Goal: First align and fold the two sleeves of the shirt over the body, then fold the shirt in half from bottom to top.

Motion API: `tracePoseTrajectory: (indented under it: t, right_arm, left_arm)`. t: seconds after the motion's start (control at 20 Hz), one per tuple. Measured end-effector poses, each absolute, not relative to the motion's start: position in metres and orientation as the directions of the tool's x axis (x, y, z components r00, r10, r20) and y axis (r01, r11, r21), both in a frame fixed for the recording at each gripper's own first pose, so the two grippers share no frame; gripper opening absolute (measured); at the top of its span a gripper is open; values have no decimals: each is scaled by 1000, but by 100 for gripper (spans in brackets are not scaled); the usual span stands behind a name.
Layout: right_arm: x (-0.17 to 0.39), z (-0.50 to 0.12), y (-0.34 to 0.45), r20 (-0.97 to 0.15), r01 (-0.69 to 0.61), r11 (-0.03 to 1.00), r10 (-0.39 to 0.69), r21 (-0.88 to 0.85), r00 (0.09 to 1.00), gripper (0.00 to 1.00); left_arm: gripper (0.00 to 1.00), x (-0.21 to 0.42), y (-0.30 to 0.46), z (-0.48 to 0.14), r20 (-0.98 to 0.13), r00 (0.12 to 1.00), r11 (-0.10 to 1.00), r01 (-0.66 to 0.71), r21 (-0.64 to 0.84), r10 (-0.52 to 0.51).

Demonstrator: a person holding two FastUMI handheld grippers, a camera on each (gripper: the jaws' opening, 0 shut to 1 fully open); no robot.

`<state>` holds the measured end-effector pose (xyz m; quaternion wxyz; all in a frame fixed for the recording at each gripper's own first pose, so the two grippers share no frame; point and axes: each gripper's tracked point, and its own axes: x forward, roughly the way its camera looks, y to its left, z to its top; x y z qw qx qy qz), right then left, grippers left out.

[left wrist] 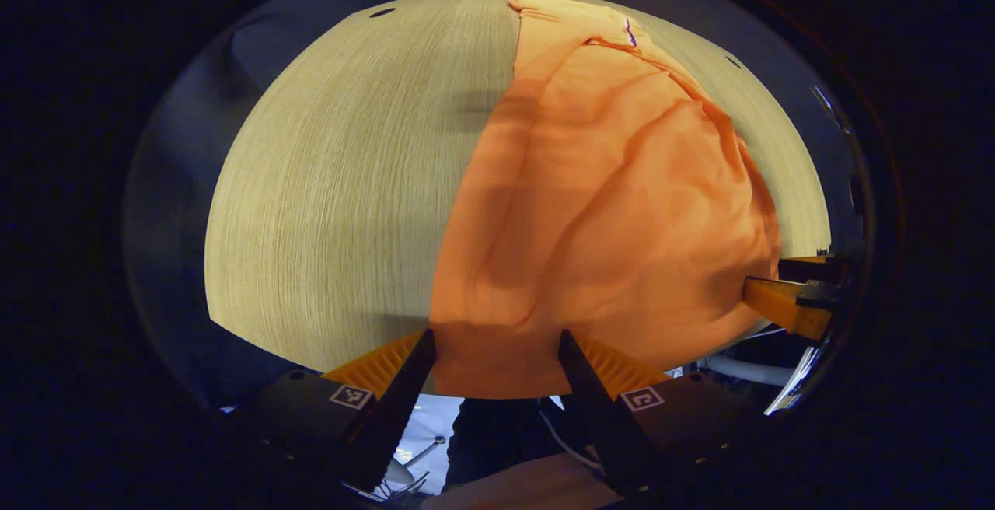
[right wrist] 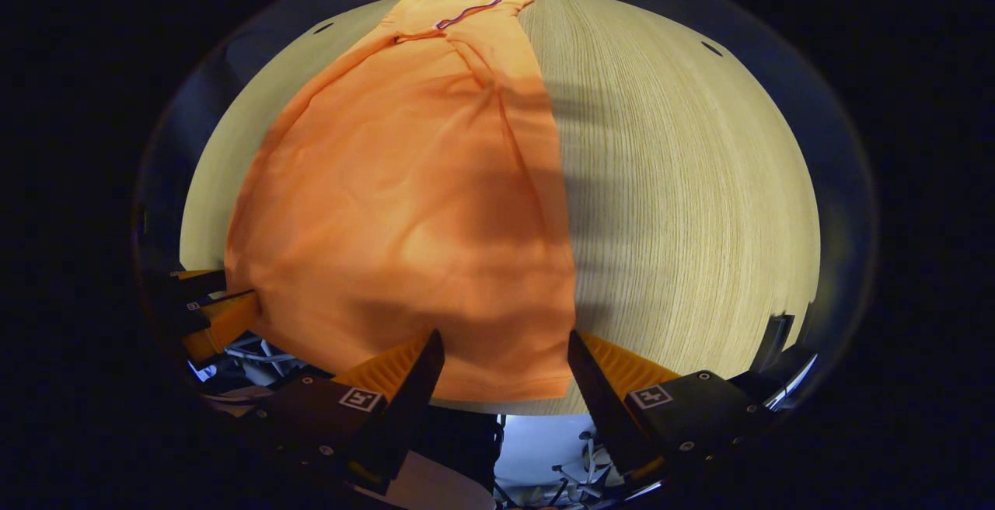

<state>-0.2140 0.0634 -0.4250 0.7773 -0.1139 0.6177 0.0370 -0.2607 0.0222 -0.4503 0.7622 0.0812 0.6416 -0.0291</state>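
Orange shirt (left wrist: 606, 207) spread on the wooden desk (left wrist: 342, 183), left tongs (left wrist: 496, 339) released over its near hem, right tongs (right wrist: 505, 343) released at the other hem corner

Pale wood-grain surface (left wrist: 334, 183) under warm light
Fine straight grain ran across the surface, crossed by soft shadows; small dark oval marks sat near its far edge, and past the near edge a light floor (right wrist: 536, 440) showed with loose cables
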Motion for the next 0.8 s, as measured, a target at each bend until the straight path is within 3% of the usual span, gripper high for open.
tracePoseTrajectory:
  t: [0.25,0.35,0.4,0.45,0.5,0.55,0.6,0.65,0.8]
  right_arm:
    - [-215,-426,63,-974,-175,976,-90,-128,207,98]
    - [-218,-425,65,-973,-129,984,-94,-123,210,72]
    - [-220,-425,66,-972,-128,985,-88,-118,216,58]
    - [-220,-424,68,-970,-134,985,-80,-113,231,45]
    - [-222,-427,73,-970,-139,985,-64,-99,236,33]
    - [-225,-426,75,-968,-167,981,-53,-96,245,14]
    - [-224,-425,76,-963,-176,980,-40,-90,267,14]
    - [-228,-424,81,-969,-167,984,-25,-68,245,1]
    - [-227,-425,81,-972,-128,991,8,-23,236,0]
  left_arm:
    - [99,-258,20,-454,-981,187,987,136,85,59]
    - [78,-255,17,-452,-978,204,988,133,81,53]
    - [60,-252,15,-452,-974,221,988,136,75,44]
    - [55,-249,12,-455,-971,239,989,134,62,29]
    - [29,-248,10,-450,-967,253,991,127,47,14]
    - [17,-250,11,-449,-969,246,992,123,41,9]
    - [6,-247,10,-450,-968,253,992,126,25,-8]
    - [1,-249,9,-448,-969,247,990,140,13,-22]
    - [1,-254,10,-452,-973,229,987,163,-2,-39]
